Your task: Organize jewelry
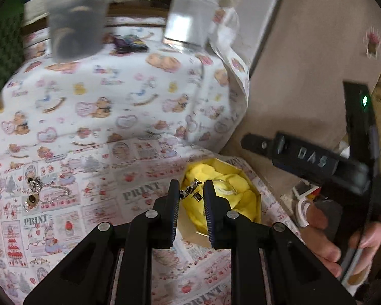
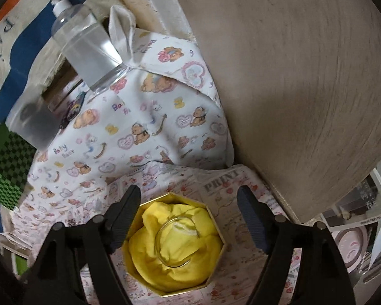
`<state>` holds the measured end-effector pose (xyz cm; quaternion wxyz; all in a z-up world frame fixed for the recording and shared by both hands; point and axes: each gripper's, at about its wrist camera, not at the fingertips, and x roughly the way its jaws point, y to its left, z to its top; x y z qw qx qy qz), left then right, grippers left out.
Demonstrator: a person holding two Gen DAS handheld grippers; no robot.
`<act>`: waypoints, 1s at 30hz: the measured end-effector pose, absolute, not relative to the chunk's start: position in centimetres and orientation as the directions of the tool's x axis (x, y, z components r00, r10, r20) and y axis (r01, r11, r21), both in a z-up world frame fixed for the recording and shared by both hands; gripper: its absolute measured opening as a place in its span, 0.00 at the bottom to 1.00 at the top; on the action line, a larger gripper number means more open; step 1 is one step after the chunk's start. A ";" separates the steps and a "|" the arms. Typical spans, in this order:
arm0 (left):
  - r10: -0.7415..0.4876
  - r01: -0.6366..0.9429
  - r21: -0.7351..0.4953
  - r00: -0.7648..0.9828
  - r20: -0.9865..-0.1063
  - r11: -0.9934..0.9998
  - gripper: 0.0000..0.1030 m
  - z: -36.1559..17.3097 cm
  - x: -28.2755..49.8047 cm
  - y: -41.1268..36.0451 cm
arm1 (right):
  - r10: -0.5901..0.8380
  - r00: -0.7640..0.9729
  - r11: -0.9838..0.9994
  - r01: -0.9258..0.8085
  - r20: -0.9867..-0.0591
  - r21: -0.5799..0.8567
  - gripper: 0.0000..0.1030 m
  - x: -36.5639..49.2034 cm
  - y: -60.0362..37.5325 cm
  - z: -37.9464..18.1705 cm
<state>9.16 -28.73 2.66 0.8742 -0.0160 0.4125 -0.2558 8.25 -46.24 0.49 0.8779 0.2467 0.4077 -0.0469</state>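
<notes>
Step in hand, imo: carrying a piece of jewelry to the box.

L gripper: jaws narrow, pinching a small silver metal earring or charm, blurry, can't tell which. It hangs at the jaw tips, directly over the near rim of the gold octagonal box w/ yellow cloth lining.

R gripper: jaws wide, nothing between the pads. They straddle the box from above, one finger off each side, not touching the walls as far as I can see. A hand holds that gripper's handle, seen in the left wrist view.

Box contents: thin silver open bangle already lying on the yellow cloth, roughly centred.

Remaining: silver chain w/ dark round pendant pieces on the printed pink-and-white paper covering the tabletop, well apart from the box, to its left.

Clear plastic pump bottle at the back, not in play.

Next move calls for: L lowered over the cloth, clear of the bangle, then jaws opened so the piece drops inside, not on the rim. R may need to steady the box; light box could slide.
</notes>
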 end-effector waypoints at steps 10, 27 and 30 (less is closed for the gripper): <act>-0.514 0.467 -0.265 0.562 -0.649 0.844 0.50 4.0 8.4 -28.5 | 0.118 0.689 0.864 0.284 -0.715 0.416 0.79 7.8 -46.7 0.8; -0.206 0.218 -0.031 0.850 -0.485 0.975 0.98 5.6 5.3 -14.8 | 0.100 0.760 0.940 0.140 -0.642 0.312 0.90 7.6 -40.9 1.5; -0.167 0.171 -0.039 0.855 -0.491 0.985 0.99 5.0 6.1 -13.2 | 0.084 0.761 0.960 0.111 -0.643 0.257 0.92 7.8 -39.3 1.2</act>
